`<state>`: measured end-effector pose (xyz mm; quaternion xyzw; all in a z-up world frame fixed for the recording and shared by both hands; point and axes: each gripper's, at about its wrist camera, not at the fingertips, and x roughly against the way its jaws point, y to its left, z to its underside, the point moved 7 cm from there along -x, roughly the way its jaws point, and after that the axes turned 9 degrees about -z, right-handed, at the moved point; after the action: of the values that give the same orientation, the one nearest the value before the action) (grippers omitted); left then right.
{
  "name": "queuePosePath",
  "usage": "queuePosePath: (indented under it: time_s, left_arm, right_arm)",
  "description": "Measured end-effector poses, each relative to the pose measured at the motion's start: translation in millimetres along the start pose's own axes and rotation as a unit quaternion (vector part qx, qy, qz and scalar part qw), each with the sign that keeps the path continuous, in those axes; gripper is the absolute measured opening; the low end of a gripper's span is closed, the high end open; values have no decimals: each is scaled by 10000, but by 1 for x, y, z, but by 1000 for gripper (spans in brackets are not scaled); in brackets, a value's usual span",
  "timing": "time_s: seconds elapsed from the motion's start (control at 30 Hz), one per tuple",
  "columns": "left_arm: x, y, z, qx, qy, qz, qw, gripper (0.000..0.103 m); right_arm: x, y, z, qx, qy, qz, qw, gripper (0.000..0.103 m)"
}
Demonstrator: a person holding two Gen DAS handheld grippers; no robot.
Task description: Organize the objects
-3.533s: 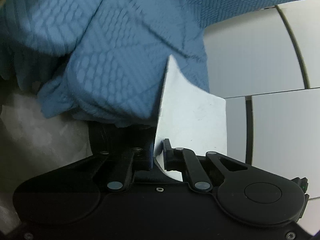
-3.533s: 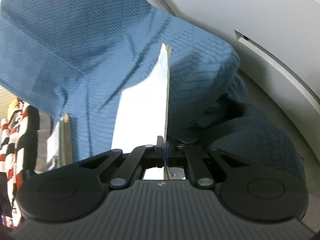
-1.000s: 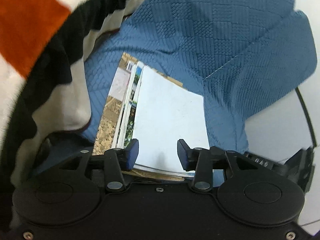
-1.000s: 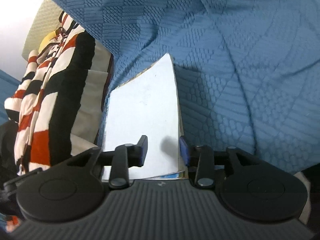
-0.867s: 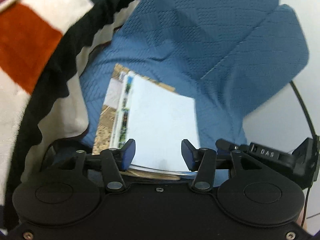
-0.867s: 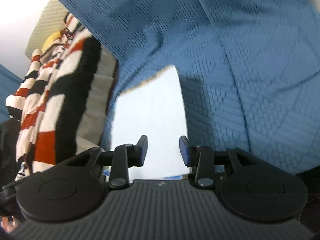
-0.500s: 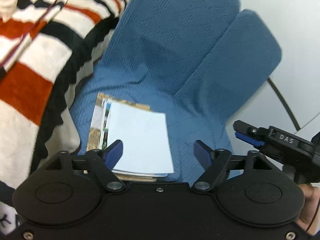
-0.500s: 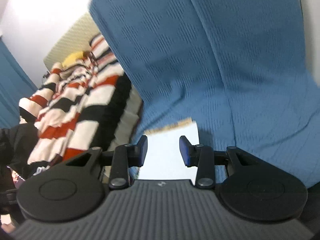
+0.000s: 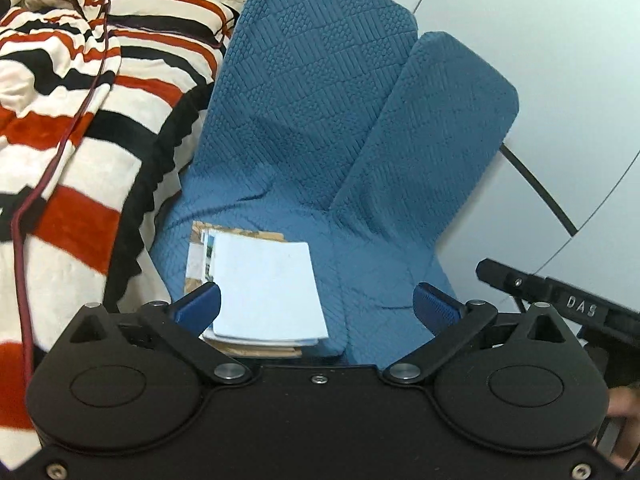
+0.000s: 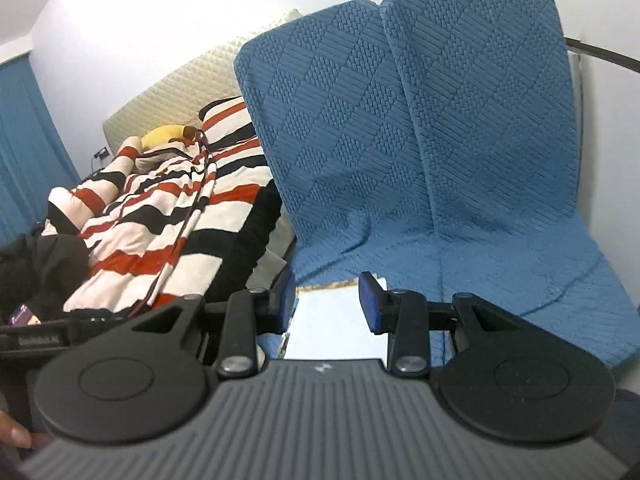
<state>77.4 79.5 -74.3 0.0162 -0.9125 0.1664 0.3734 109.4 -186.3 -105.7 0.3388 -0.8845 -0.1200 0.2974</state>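
Stack of booklets (image 9: 262, 288) lies flat on the blue cushion seat (image 9: 360, 208), beside the striped blanket (image 9: 72, 140). Left gripper (image 9: 316, 306) has jaws opening, nothing between them; right gripper (image 10: 328, 300) is part-open, empty, above the stack. Placement looks done; any remaining items aren't visible.

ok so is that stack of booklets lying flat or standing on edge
Lying flat. The stack of booklets rests face up on the blue seat cushion, white cover on top, lower edges showing beneath it; neither gripper holds it.
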Motion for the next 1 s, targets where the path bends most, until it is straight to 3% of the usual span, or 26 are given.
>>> queuePosePath:
  time_s: [0.33,0.6,0.67,0.77,1.0]
  left_arm:
    - [14,-7,38,-14,90,31,10000,102]
    - [-1,7,54,51,224,-171,9996,102]
    - [-4,9,56,37,272,-191,9994,102]
    - [-8,10,60,-22,334,-256,9991,102]
    - [-14,5,64,-111,404,-310,9986,102]
  right_arm:
    - [23,12,39,-86,31,106,9999,39]
    - [13,6,68,39,258,427,9987,38]
    - [12,5,71,21,266,458,9986,45]
    - [12,0,72,-110,166,502,9985,87]
    - [8,-8,75,-118,314,577,9978,88]
